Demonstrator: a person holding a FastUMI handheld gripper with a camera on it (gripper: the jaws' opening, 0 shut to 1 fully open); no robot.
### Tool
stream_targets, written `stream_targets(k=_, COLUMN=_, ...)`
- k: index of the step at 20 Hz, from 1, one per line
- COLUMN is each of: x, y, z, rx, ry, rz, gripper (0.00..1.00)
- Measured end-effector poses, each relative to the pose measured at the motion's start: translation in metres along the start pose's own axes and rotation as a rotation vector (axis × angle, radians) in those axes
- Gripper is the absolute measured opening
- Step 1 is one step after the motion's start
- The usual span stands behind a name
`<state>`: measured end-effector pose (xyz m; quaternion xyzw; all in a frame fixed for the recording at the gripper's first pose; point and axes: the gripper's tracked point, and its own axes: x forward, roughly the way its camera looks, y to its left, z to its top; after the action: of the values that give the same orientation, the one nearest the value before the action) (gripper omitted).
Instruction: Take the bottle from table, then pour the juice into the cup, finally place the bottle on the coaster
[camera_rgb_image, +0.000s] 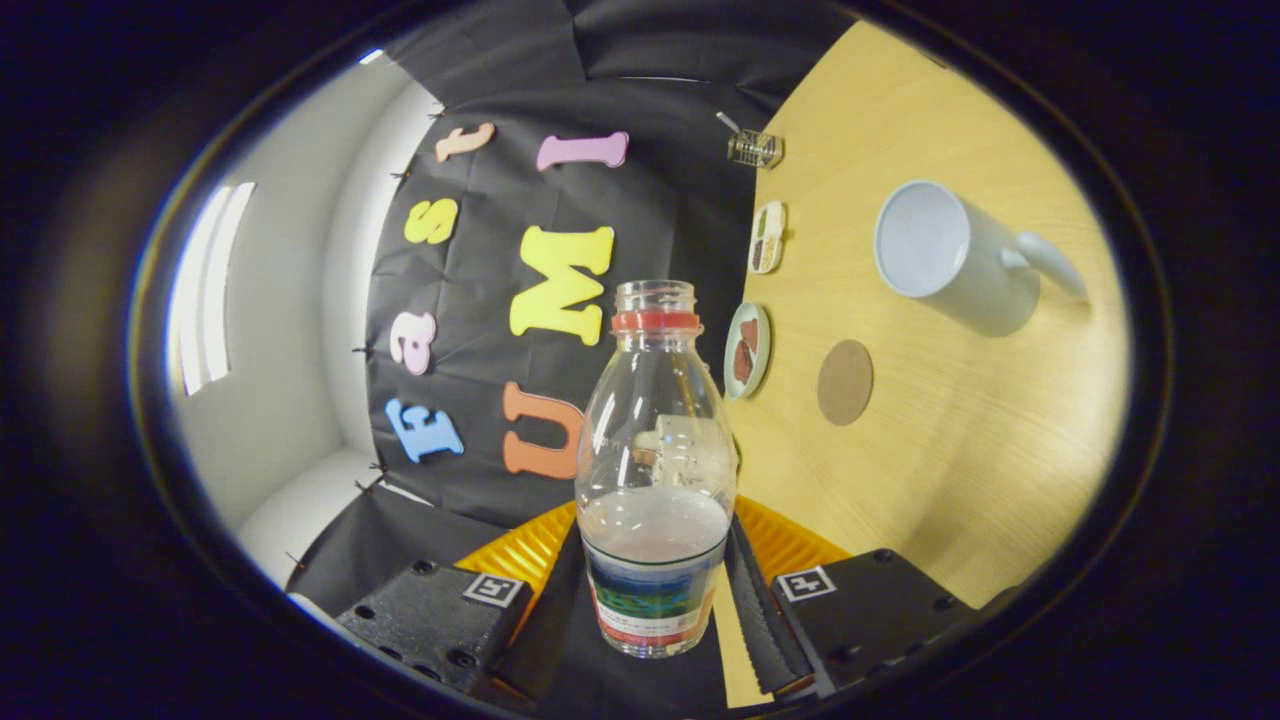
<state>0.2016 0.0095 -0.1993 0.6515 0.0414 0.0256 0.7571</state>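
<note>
the gripper (655, 590) has its fingers clamped on the bottle (655, 470), uncapped and lifted off the table (960, 470), the whole view rolled sideways. the pour looks to be the step in hand: next, bring the mouth over the cup (945, 255), beyond the coaster (845, 382). the bottle's label is too blurred to read.

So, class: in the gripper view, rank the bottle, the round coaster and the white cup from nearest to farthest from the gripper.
1. Bottle: between the fingers of the gripper, held.
2. Coaster: beyond the fingers, on the wooden table.
3. Cup: past the coaster, farthest.
</note>
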Motion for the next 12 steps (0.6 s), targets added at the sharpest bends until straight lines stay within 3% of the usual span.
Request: stream_targets(k=12, x=-0.005, y=0.010, z=0.024, rx=0.199, ry=-0.014, rz=0.044, gripper=0.77)
